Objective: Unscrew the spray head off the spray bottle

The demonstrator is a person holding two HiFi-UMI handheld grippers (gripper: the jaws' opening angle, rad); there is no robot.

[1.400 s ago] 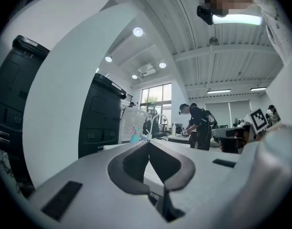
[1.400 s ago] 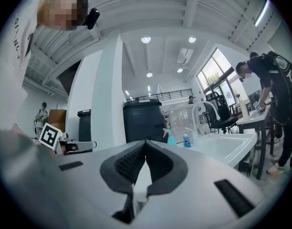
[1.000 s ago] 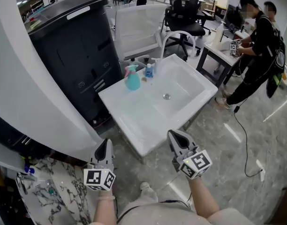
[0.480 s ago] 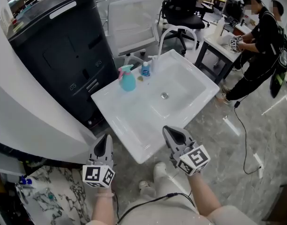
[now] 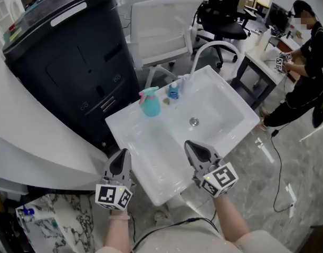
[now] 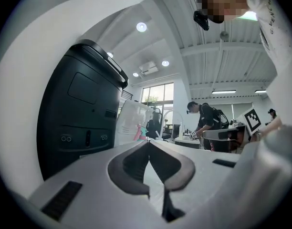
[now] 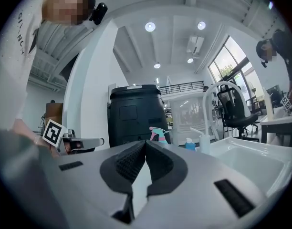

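**Both grippers closed on nothing; spray bottle (image 5: 150, 107) upright at the far rim of the sink (image 5: 131, 128)**

The two jaws of the left gripper (image 5: 122, 155) are pressed together with nothing between them. The right gripper (image 5: 191, 146) is the same, pads met and empty. Each carries one marker cube (two in all), and both are held level at the near edge of the white sink, well apart from the bottles.

Three containers stand along the sink's far-left rim. The teal spray bottle has its pink spray head (image 5: 147, 92) on. A small blue bottle (image 5: 173, 93) stands just to its right, then a white pump bottle (image 5: 184, 81) near the foot of the single arched white tap (image 5: 218, 45). The basin has one drain (image 5: 193, 122).

Behind the sink are one tall dark cabinet (image 5: 66, 51), one white chair (image 5: 161, 22) and one black office chair (image 5: 225, 15). One person in black (image 5: 309, 62) stands at a desk on the right, partly cut off by the frame.

In the left gripper view the spray bottle shows only as a pink and teal sliver past the jaw tips. The right gripper view shows it whole but small. The pump bottle is hard to make out from the head view, and the wearer's forearms are cut off at the bottom edge
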